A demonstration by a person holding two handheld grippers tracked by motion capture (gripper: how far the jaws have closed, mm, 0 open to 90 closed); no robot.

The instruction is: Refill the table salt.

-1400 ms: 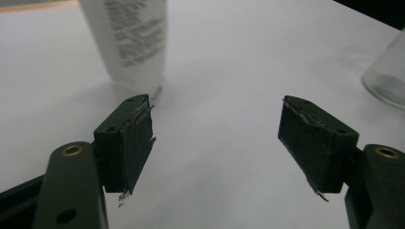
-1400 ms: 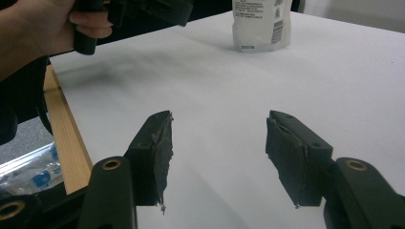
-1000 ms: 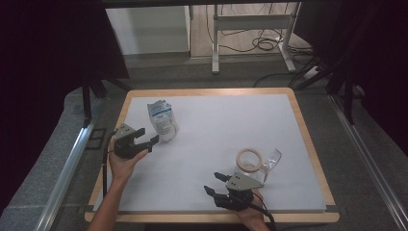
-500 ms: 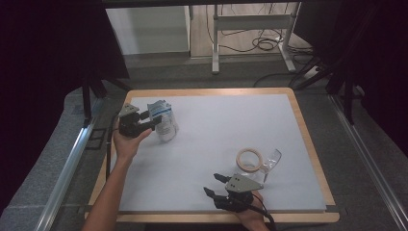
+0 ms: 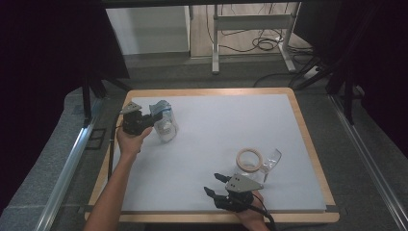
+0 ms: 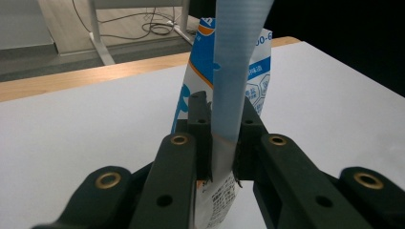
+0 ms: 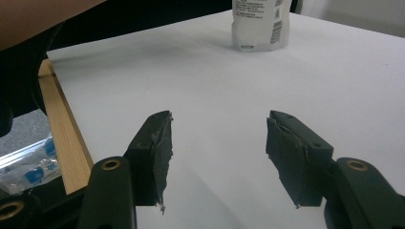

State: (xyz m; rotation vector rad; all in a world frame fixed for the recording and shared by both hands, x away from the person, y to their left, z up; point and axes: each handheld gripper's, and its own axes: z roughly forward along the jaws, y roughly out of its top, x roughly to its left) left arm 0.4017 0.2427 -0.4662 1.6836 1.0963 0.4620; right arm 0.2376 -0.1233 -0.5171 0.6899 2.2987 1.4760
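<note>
The left gripper (image 6: 222, 143) has just closed its jaws, pinching a white-and-blue printed pouch (image 6: 229, 71); its small writing is unreadable. The right gripper (image 7: 217, 157) rests spread on the counter (image 5: 221, 125).

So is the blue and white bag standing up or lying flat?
Standing up. The bag rises upright off the white table, and the left gripper is shut on its edge, its jaws having just been closing.

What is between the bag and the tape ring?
Only bare white table lies between the bag and the tape ring, seen in the high view.
</note>
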